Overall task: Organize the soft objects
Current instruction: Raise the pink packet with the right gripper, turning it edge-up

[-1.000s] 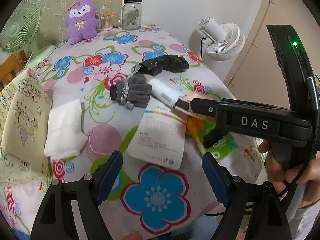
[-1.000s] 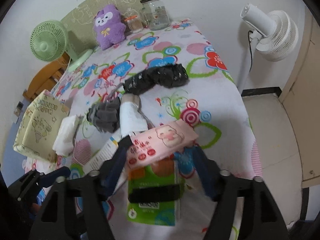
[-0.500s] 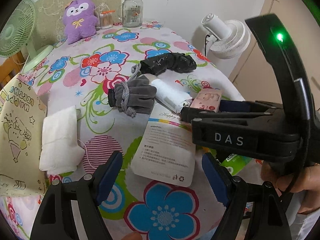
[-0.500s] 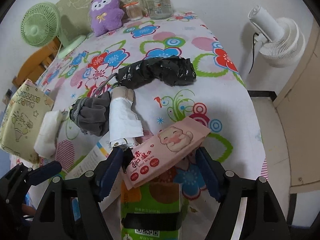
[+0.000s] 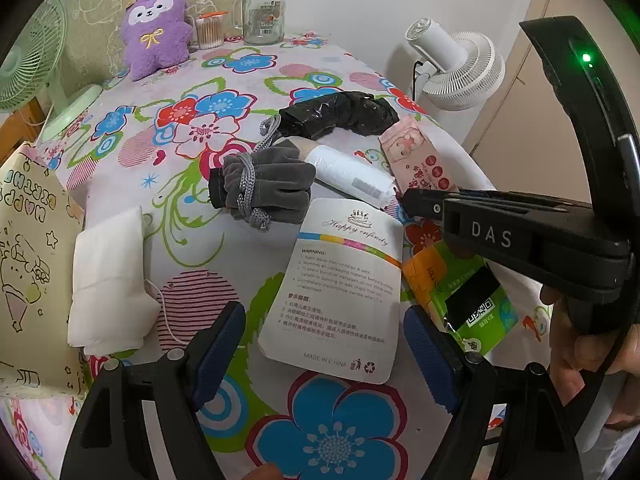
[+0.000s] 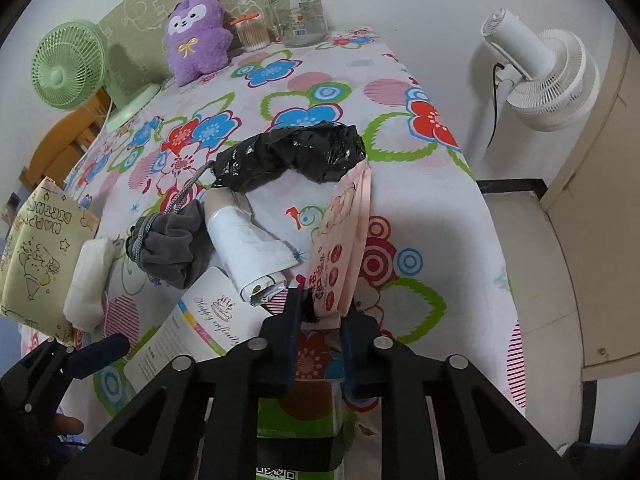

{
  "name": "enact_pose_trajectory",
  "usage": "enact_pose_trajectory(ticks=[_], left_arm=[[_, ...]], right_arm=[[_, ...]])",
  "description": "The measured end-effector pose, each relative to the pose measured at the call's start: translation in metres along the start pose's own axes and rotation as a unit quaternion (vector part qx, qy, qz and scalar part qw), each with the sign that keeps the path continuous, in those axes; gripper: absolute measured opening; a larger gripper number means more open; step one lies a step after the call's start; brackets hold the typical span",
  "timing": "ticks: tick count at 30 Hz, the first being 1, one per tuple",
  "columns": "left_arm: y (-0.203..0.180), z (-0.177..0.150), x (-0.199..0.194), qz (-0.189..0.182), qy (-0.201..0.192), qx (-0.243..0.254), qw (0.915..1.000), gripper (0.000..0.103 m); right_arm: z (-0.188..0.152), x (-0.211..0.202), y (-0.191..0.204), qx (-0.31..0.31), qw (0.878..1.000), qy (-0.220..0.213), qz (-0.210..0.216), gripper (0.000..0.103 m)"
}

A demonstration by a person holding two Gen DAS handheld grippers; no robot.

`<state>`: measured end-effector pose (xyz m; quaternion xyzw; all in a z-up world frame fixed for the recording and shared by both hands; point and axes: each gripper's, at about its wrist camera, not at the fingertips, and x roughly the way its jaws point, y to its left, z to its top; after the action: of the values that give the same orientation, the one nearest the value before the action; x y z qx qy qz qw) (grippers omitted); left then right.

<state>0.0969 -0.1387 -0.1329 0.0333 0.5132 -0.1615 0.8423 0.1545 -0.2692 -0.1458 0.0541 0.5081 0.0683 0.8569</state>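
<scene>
— Flowered cloth covers the desk (image 6: 400, 80), with a wall behind it and a white fan (image 6: 548, 76) off its right edge. How far along does the sorting look?

— Barely begun, I judge. The right hand-held gripper (image 6: 320, 316) is clamped on one end of the pink wet-wipes pack (image 6: 344, 240), which stands up off the cloth beside the black plastic bag (image 6: 296, 156).

— And the left one?

— The left hand-held gripper (image 5: 324, 344) hangs with its jaws apart, holding nothing, over the white printed pouch (image 5: 344, 284).

— So what is left?

— Nearly everything: the grey drawstring pouch (image 5: 264, 188), the white roll of bags (image 5: 348, 172), the folded white cloth (image 5: 108, 276) and the green pack (image 5: 472, 296) lie loose mid-desk — no sorted pile shows. The purple plush (image 5: 156, 32) sits at the far end by a glass jar (image 5: 264, 12). A yellow gift bag (image 5: 28, 264) at the left edge may be the destination, though I cannot tell.
</scene>
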Motion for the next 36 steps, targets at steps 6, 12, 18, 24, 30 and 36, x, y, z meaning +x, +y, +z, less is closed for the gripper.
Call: enact_pose_trajectory(ticks=[6,12,18,24,30,36], left_arm=[[0.002,0.002,0.001,0.000,-0.001,-0.003,1.0000,0.083],[0.003,0.007,0.003,-0.001,-0.001,-0.004,1.0000,0.083],[0.000,0.009,0.012,-0.010,0.016,0.002,0.9998,0.075],[-0.003,0.010,0.014,0.001,0.011,0.006,0.9999,0.065],[-0.001,0.012,0.009,-0.005,0.007,0.005,1.0000,0.054],[0.003,0.013,0.003,-0.007,-0.001,0.000,1.0000,0.041]], right_arm=[[-0.001,-0.005,0.006,-0.006,1.000,-0.015,-0.002,0.015],[0.001,-0.016,0.004,-0.004,0.999,-0.033,-0.003,0.012],[0.002,-0.029,0.000,0.000,0.999,-0.048,-0.007,0.012],[0.001,-0.032,0.001,-0.004,0.999,-0.050,-0.004,0.012],[0.000,-0.034,0.000,-0.001,0.999,-0.054,0.000,0.012],[0.001,-0.037,0.002,-0.003,0.998,-0.058,0.001,0.012]])
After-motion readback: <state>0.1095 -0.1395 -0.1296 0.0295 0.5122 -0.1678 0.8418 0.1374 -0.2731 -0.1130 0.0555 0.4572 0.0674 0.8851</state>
